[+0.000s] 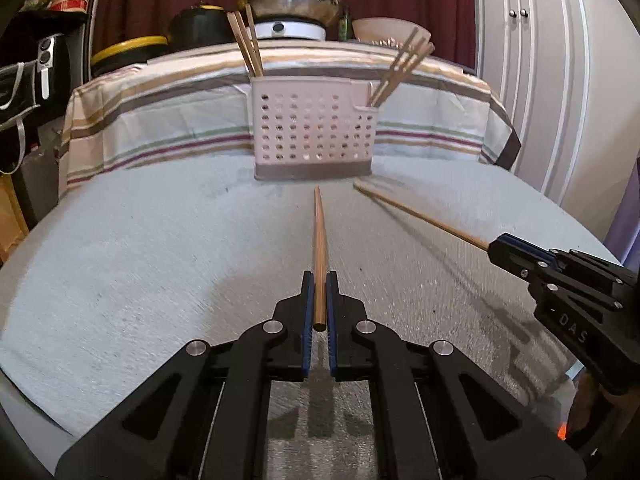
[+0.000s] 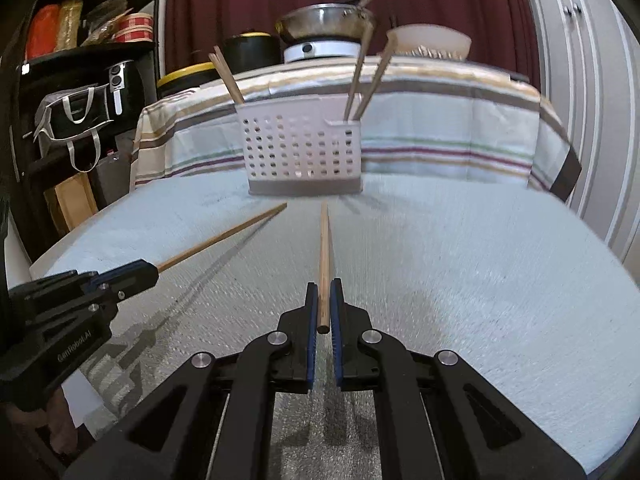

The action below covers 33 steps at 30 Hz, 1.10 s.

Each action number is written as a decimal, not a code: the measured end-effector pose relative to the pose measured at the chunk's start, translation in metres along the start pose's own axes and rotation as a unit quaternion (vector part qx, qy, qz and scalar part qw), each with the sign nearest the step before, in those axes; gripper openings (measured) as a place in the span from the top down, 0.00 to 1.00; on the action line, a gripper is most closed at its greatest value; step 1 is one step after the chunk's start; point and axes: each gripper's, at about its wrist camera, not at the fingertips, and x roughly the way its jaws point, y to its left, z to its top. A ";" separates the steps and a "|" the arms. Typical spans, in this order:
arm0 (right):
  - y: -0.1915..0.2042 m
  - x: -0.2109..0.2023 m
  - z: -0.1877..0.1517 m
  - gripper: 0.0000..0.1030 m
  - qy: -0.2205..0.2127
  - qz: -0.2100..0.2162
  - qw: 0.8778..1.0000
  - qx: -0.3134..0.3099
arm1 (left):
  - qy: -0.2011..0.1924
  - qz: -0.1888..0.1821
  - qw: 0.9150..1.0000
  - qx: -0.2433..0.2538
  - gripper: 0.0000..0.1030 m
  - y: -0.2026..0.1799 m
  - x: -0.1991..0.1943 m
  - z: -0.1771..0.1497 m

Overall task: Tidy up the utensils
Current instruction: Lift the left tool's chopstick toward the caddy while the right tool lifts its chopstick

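The tabletop [image 1: 140, 248], under a pale blue-grey cloth, is broad and bare on both flanks, its near rim curving away at the left in the left wrist view and its far right side running open toward the white cupboard doors [image 1: 532, 60]. At its back edge a striped cloth [image 1: 160, 120] hangs over a raised surface like a low wall, closing off the far side, with a steel pan [image 1: 292, 4] and a pale bowl [image 1: 384, 30] standing above it. To the left a dark shelf unit [image 2: 80, 80] crowds in beside the tabletop. Against the striped cloth stands the perforated holder [image 1: 314, 132], pale with a grey base, upright, with chopsticks leaning out of its left end and more out of a small pocket at its right end. The stretch of tabletop before it is clear apart from the two tools. The left claw [image 1: 319, 280] is clenched on a wooden chopstick [image 1: 319, 232], a plain brown tapering stick pointing straight at the holder's base, its tip close in front of it. The right claw [image 2: 325, 288] grips a second chopstick [image 2: 325, 248] the same way, its tip also just short of the holder. The two sticks converge toward the holder, apart from each other.
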 end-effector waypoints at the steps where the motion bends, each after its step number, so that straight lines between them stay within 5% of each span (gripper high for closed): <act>1: 0.001 -0.002 0.002 0.93 -0.003 -0.001 1.000 -0.002 | -0.004 0.002 1.000 0.000 0.94 0.001 -0.002 0.002; 33: 0.005 -0.046 0.076 0.93 -0.097 -0.005 0.995 -0.020 | -0.094 0.020 0.995 -0.003 0.94 0.029 -0.065 0.072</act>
